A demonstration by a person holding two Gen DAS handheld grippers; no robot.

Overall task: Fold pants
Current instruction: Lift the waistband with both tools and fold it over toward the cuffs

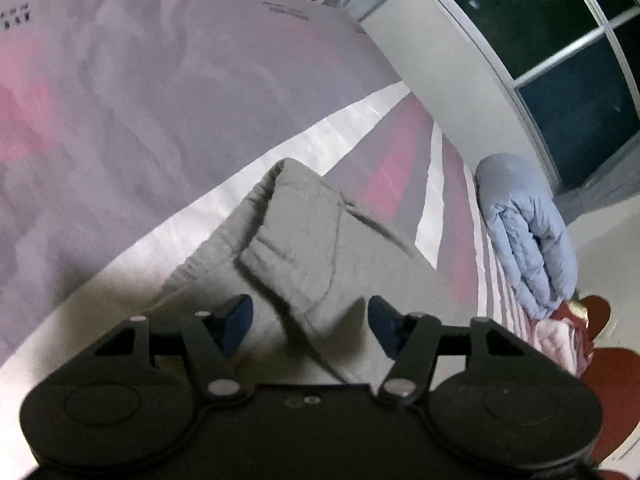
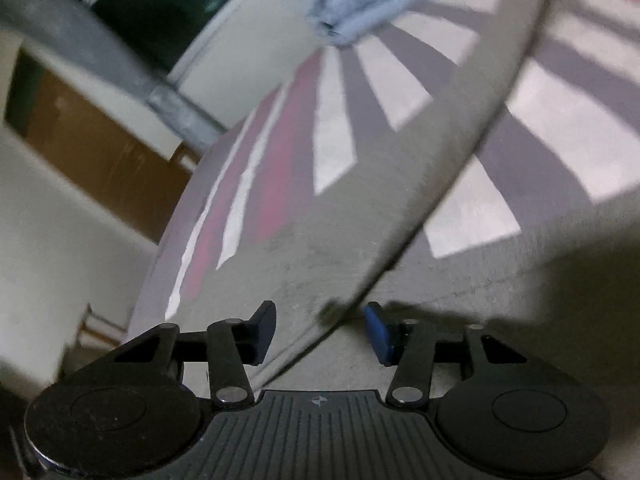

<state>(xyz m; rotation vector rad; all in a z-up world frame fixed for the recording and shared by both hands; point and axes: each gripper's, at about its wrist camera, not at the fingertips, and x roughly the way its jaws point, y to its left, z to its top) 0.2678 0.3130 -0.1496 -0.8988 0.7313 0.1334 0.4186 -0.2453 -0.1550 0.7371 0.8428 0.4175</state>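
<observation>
The left claw (image 1: 310, 322) stands wide open with nothing between its blue pads (image 1: 236, 318). The grey pants (image 1: 304, 240) lie on the striped bed sheet (image 1: 160, 120) directly ahead of it, toward 12 o'clock, folded over themselves so that one layer rests on another. A raised corner of the upper layer reaches down into the gap between the two pads, though neither pad touches the cloth as far as the left wrist view shows. From there the garment runs up toward 11 o'clock, ending in a rounded folded edge.

At 3 o'clock in that view a folded pale blue quilt (image 1: 524, 232) lies near the edge of the bed, well apart from the pants, and beyond it stands a dark window (image 1: 568, 64).

The right claw (image 2: 322, 326) is likewise open and grips nothing. In the blurred right wrist view, a long edge of the pants (image 2: 360, 208) begins between its pads and sweeps away toward 1 o'clock across the sheet (image 2: 560, 128). The cloth spreads mostly toward 11 o'clock of that edge. The blue quilt (image 2: 360, 4) shows at 12 o'clock, far from the claw.
</observation>
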